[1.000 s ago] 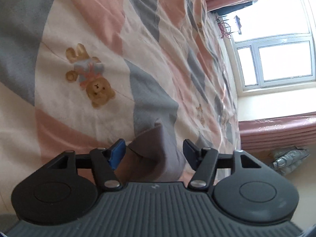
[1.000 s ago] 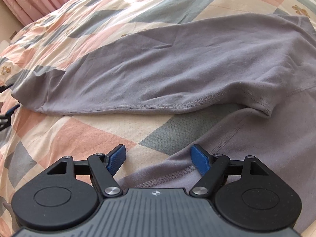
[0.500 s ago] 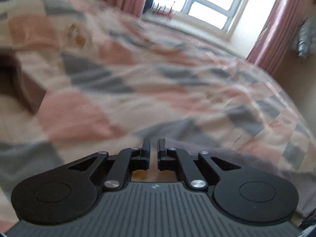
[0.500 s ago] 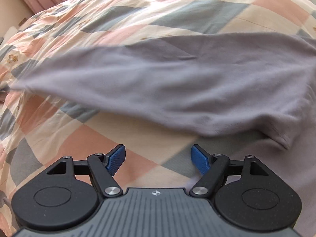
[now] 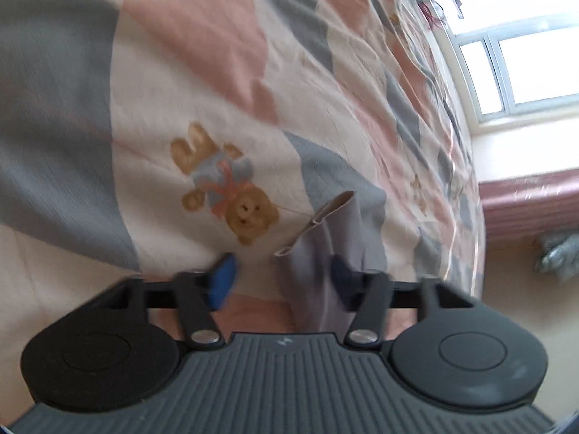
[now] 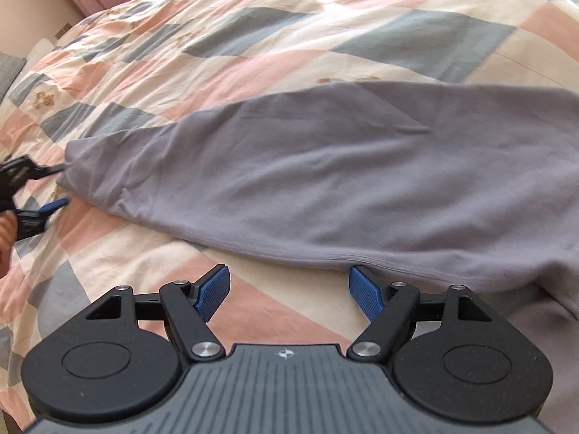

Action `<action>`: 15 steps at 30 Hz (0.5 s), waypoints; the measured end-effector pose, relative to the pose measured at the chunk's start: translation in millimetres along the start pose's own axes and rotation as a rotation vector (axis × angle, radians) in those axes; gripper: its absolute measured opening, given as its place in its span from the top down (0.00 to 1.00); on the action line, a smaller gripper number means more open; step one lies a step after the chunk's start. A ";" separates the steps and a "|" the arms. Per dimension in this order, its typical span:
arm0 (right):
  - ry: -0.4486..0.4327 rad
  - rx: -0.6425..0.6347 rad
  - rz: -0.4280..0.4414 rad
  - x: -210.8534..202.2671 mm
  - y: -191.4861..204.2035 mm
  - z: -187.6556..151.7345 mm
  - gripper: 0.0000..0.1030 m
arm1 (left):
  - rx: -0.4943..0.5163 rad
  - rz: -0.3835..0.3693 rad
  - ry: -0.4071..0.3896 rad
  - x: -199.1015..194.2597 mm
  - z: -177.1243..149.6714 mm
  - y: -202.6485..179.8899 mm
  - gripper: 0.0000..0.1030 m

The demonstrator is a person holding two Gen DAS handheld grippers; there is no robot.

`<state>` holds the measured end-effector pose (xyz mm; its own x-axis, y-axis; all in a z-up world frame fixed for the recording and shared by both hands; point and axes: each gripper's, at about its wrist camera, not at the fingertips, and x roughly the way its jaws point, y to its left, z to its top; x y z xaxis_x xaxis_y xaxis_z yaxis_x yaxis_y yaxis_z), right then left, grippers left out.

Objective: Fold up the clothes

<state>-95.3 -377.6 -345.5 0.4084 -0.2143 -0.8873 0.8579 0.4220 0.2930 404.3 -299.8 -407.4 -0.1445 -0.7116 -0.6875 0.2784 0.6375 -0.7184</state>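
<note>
A grey long-sleeved garment lies on the bed, and its sleeve (image 6: 325,188) stretches across the right wrist view toward the left. The sleeve's cuff (image 5: 325,231) sits between the fingers of my left gripper (image 5: 282,282), close to the right pad; the jaws are apart. The right wrist view also shows the left gripper (image 6: 65,185) open around the cuff at the far left edge. My right gripper (image 6: 289,289) is open just short of the sleeve's lower seam, with only bedspread between its pads.
A patchwork bedspread (image 6: 325,36) in pink, grey and cream covers the bed, with a teddy bear print (image 5: 231,188) beside the cuff. A window (image 5: 524,54) and pink curtains (image 5: 532,206) stand beyond the bed. A hand (image 6: 5,231) holds the left gripper.
The left gripper was shut and swung toward the window half a second ago; now it is open at the cuff again. The sleeve lies straighter. The right gripper has backed off the garment's hem.
</note>
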 end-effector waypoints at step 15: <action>0.014 -0.140 0.055 22.0 38.0 37.8 0.27 | 0.351 0.162 -0.057 -62.1 -36.2 20.6 0.59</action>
<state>-41.9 -399.6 -340.5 0.4479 -0.1755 -0.8767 0.7822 0.5517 0.2892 384.6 -231.7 -383.4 -0.0222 -0.6316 -0.7750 0.6027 0.6100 -0.5144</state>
